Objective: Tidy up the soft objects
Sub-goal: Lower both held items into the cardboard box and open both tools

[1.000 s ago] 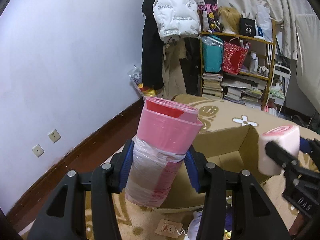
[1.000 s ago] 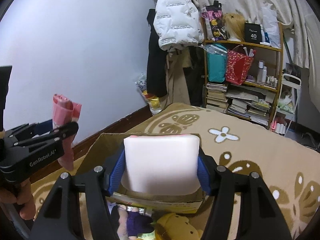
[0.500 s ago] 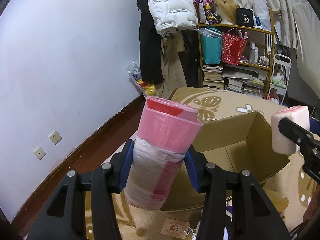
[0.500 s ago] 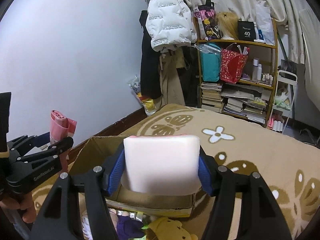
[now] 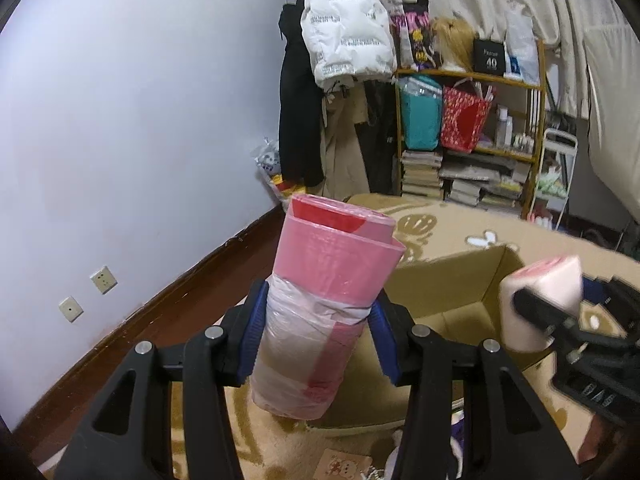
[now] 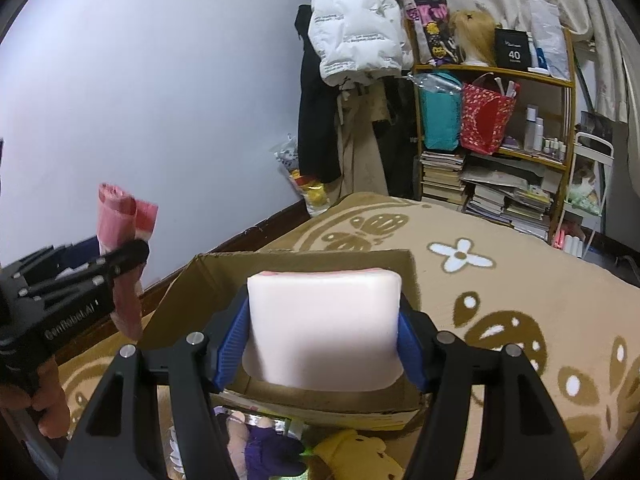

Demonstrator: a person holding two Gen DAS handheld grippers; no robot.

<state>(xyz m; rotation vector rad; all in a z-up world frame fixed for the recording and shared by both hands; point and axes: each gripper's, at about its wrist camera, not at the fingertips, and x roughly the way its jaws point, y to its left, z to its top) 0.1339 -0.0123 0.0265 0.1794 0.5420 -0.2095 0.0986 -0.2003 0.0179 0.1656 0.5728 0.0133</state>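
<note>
Two handheld grippers hold soft goods above an open cardboard box in a cluttered bedroom. At far left in the left wrist view, two wall sockets (image 5: pixel 87 292) sit low on a pale wall above a dark wooden skirting board (image 5: pixel 188 292). The left gripper (image 5: pixel 318 334) is clamped on a roll of pink plastic bags (image 5: pixel 324 304), its blue pads (image 5: pixel 253 338) pressing both sides of the clear-wrapped lower half; the roll stands nearly upright, its top tipped slightly away from the camera, in front of the near left wall of the cardboard box (image 5: pixel 448 284). In the right wrist view the same roll (image 6: pixel 124 240) appears at the left edge, in the left gripper borne by a person's hand (image 6: pixel 38 396).

In the middle, the right gripper (image 6: pixel 322 338) grips a pale pink, block-shaped soft item with a rosy swirl on its end, possibly a sponge or toy cake roll (image 6: pixel 324 330). Its blue pads touch both flanks, and the block hangs over the open box (image 6: pixel 304 264). Seen from the left gripper, the block (image 5: pixel 540 300) hovers above the box's right side.

The box rests on a tan carpet (image 6: pixel 520 300) patterned with brown butterflies and a white flower. Below the right gripper lie a yellow plush toy (image 6: pixel 356 454) and a purple one (image 6: pixel 268 450), just beside the box's near wall. To the rear stand a white puffer jacket (image 6: pixel 356 24) on a hook and, at right, a shelf unit (image 6: pixel 520 128) with bags, bottles and stacked books.
</note>
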